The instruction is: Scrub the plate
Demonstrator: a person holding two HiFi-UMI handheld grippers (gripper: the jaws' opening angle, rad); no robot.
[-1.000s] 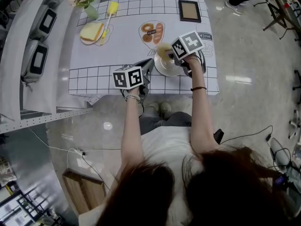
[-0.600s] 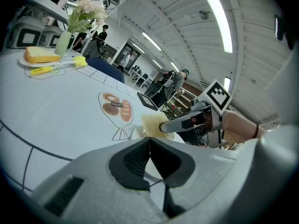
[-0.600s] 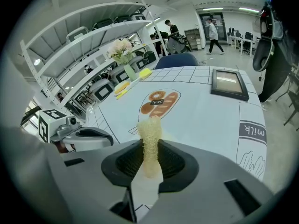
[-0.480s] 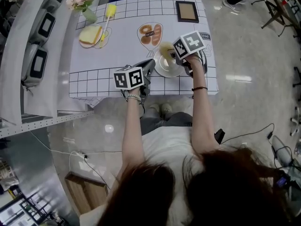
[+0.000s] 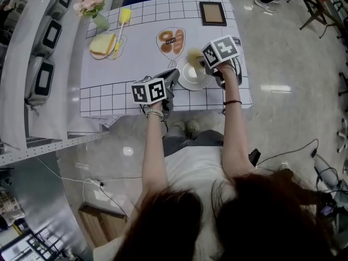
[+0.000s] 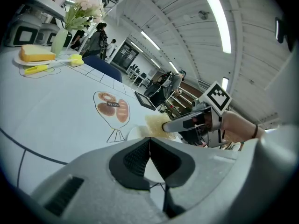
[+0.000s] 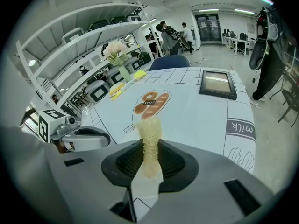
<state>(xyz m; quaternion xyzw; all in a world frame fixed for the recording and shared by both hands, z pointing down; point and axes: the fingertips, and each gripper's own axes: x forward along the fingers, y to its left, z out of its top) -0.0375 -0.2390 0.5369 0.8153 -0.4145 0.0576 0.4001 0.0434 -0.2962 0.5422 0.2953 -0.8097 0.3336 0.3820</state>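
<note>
A small white plate point(image 5: 193, 78) sits near the table's front edge, right of centre. My left gripper point(image 5: 174, 75) comes in from the left and is shut on the plate's near rim point(image 6: 136, 132). My right gripper point(image 5: 201, 64) hangs over the plate's far right side and is shut on a yellow scrub sponge point(image 5: 192, 55). In the right gripper view the sponge point(image 7: 150, 141) stands up between the jaws, with the plate point(image 7: 145, 188) white below them. In the left gripper view the sponge point(image 6: 155, 123) rests at the plate's far edge.
On the white grid tablecloth point(image 5: 109, 86) lie a slice of bread on a dish point(image 5: 101, 44), a yellow brush point(image 5: 124, 18), a flower vase point(image 5: 94, 5) and a picture frame point(image 5: 212, 13). Shelves with appliances point(image 5: 43, 53) run along the left.
The right gripper with the sponge has shifted slightly over the plate. The left gripper has kept its hold on the rim.
</note>
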